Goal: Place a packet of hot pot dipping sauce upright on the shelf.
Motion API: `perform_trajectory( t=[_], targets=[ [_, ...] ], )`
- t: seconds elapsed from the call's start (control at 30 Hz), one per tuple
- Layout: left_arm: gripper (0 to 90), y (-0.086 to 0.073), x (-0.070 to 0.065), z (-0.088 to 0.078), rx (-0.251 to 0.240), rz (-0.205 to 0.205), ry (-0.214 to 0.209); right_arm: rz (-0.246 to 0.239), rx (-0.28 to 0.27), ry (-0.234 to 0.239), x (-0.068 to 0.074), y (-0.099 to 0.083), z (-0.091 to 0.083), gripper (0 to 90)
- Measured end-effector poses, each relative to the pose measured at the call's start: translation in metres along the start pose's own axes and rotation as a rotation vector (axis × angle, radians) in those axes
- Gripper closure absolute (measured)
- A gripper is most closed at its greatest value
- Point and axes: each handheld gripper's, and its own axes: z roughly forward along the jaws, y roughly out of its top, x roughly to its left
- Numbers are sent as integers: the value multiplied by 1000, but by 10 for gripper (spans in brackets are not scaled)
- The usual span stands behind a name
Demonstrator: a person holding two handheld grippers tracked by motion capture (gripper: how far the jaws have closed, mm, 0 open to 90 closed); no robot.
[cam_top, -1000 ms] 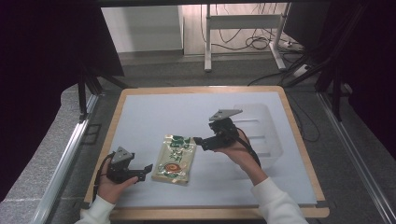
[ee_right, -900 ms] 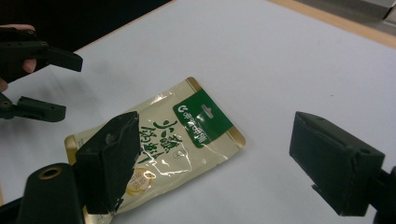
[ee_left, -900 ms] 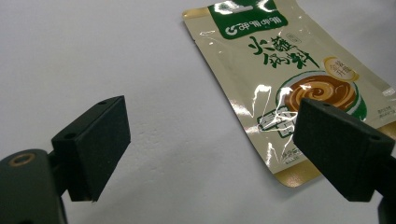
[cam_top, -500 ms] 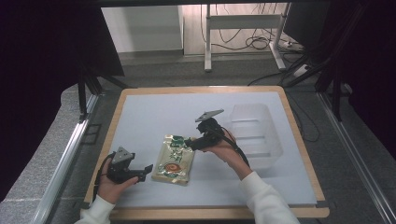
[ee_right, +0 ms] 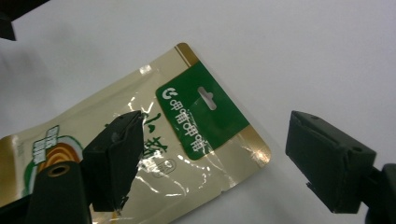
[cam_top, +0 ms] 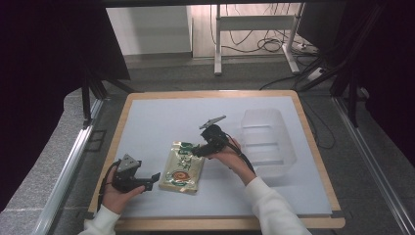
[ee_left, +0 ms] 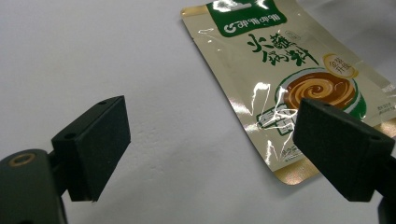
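Right gripper point(cam_top: 195, 151) has swung in from the tray side and dropped to the sauce pouch point(cam_top: 183, 167); its jaws, just eased in a touch, now straddle the green header corner without pinching it. Left gripper point(cam_top: 152, 177) sits parked and open just off the pouch's bottom corner. Pouch lies flat on the bench point(cam_top: 147, 122). Judging by look: light, floppy, glossy film (slippery). Best grab is the flat sealed header edge.

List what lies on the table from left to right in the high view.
left tongs → sauce packet → right tongs → clear plastic container
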Motion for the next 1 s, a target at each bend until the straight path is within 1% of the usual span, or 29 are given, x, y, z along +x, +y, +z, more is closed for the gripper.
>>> perform_trajectory(
  t=[0.07, 0.1, 0.23, 0.37, 0.4, 0.43, 0.53, 0.6, 0.73, 0.77, 0.8, 0.83, 0.87, 0.9, 0.93, 0.97, 1.0],
  targets=[
    [109, 0, 0, 0, 1, 1, 0, 11, 5, 3, -2, -1, 4, 221],
    [108, 0, 0, 0, 1, 2, 0, 10, 19, 0, -4, -2, 7, 230],
    [108, 0, 0, 0, 4, 4, 0, 22, 28, 2, -7, -4, 11, 244],
    [108, 0, -1, 1, 5, 5, 0, 32, 32, 27, -10, -8, 17, 270],
    [108, 0, -1, 1, 5, 4, 0, 32, 32, 27, -10, -8, 17, 270],
    [109, 0, -1, 1, 5, 4, 0, 30, 34, 39, -9, -8, 19, 281],
    [109, 0, 0, 1, 5, 4, -1, 29, 32, 43, -9, -8, 20, 286],
    [108, 0, 0, 1, 6, 5, -1, 18, 33, 41, -8, -9, 20, 292],
    [109, 0, 0, 1, 6, 5, -2, 21, 25, 49, -9, -9, 19, 307],
    [108, 0, 0, 1, 6, 5, -2, 25, 21, 59, -10, -9, 17, 318],
    [109, 0, 0, 1, 6, 5, -2, 25, 21, 59, -10, -9, 17, 318],
    [109, 0, 0, 1, 6, 5, -2, 34, 14, 73, -11, -8, 15, 334],
    [109, 0, 0, 1, 6, 4, -2, 34, 14, 73, -11, -8, 15, 334],
    [109, 0, 0, 1, 5, 4, -2, 38, 6, 93, -12, -8, 12, 349],
    [108, 0, 0, 1, 5, 4, -2, 38, 6, 93, -12, -8, 12, 349],
    [109, 0, 0, 1, 4, 4, -3, 42, -1, 116, -12, -7, 9, 374],
    [108, 0, 0, 1, 5, 4, -3, 42, -1, 126, -12, -7, 8, 381]
  ],
)
